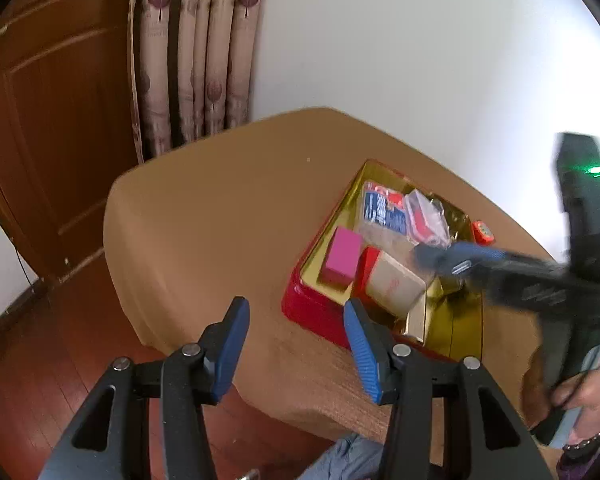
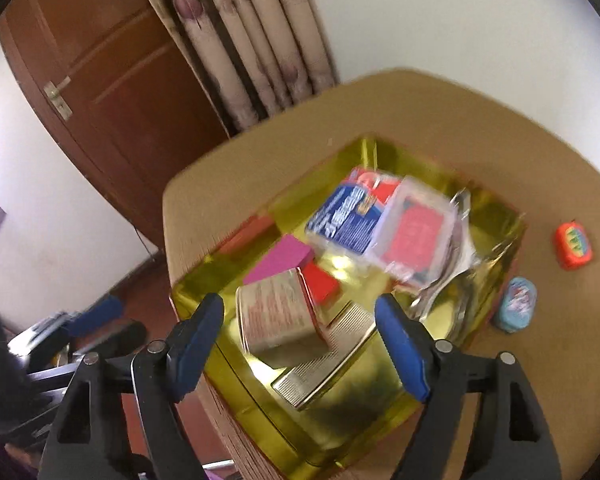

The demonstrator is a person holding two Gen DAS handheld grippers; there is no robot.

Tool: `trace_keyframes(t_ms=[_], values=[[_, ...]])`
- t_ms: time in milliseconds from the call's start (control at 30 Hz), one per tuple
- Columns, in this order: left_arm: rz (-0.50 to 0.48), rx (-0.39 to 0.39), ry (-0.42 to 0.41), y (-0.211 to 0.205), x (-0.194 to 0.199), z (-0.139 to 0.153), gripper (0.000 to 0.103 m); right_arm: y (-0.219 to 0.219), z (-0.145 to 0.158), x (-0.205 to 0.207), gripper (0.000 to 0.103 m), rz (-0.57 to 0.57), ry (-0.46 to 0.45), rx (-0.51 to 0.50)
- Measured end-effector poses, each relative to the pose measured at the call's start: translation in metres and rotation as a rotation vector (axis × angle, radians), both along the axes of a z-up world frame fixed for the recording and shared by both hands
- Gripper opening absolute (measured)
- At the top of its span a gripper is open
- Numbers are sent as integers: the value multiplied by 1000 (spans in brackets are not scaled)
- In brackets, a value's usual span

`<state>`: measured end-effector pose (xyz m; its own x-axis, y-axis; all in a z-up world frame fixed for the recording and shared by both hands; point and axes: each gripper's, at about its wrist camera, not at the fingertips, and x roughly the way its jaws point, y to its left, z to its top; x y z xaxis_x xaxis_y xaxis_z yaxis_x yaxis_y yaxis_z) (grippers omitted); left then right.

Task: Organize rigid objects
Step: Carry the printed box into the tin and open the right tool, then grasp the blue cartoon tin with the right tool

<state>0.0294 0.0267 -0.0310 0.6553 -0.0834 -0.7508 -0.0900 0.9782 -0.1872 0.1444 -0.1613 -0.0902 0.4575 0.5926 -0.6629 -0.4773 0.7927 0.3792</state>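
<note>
A red box lined in gold (image 1: 312, 308) (image 2: 364, 148) sits on the tan table. It holds a pink block (image 1: 342, 258) (image 2: 280, 260), a tan tin (image 1: 394, 284) (image 2: 276, 316), a ribbed silver tin (image 2: 324, 360), a red block (image 2: 320, 280), a blue-and-red packet (image 1: 380, 208) (image 2: 344, 216) and a clear case (image 1: 424, 212) (image 2: 416, 236). My left gripper (image 1: 295, 302) is open and empty, in front of the box's near corner. My right gripper (image 2: 300, 298) (image 1: 436, 256) hovers open over the tan tin, its pads clear of it.
An orange toy (image 1: 483, 233) (image 2: 574, 246) and a small blue oval tin (image 2: 516, 310) lie on the tablecloth (image 1: 220, 208) right of the box. A brown door (image 2: 112, 80) and curtains (image 1: 192, 60) stand behind. A person's hand (image 1: 580, 400) grips the right tool.
</note>
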Motion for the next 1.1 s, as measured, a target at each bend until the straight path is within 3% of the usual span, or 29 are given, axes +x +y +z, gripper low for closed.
trace_keyframes(t_ms=[100, 167, 300, 400, 467, 733, 800, 867, 933, 1000, 1033, 1100], values=[[6, -41, 23, 4, 2, -4, 50, -44, 18, -12, 78, -41, -79, 11], [14, -55, 27, 5, 2, -4, 50, -70, 17, -15, 85, -50, -115, -114], [5, -52, 38, 2, 3, -7, 50, -112, -7, -8, 85, -8, -67, -260], [-12, -28, 56, -7, 5, -11, 50, -118, -25, 4, 85, 29, -64, -349], [-23, -9, 64, -14, 6, -13, 50, -116, -33, 18, 83, 64, -72, -352], [-66, 88, 64, -37, 10, -18, 50, -82, -58, 53, 77, 232, -155, -495], [-70, 95, 82, -39, 13, -22, 50, -70, -64, 59, 74, 267, -167, -524], [-71, 90, 98, -39, 15, -25, 51, -64, -70, 67, 61, 301, -156, -533], [-67, 77, 98, -37, 16, -25, 52, -58, -77, 75, 57, 331, -138, -546], [-64, 69, 99, -36, 16, -26, 53, -57, -80, 81, 54, 358, -119, -535], [-65, 67, 101, -36, 15, -27, 53, -57, -81, 83, 45, 365, -100, -524], [-68, 69, 99, -36, 14, -27, 53, -59, -83, 86, 40, 359, -55, -498]])
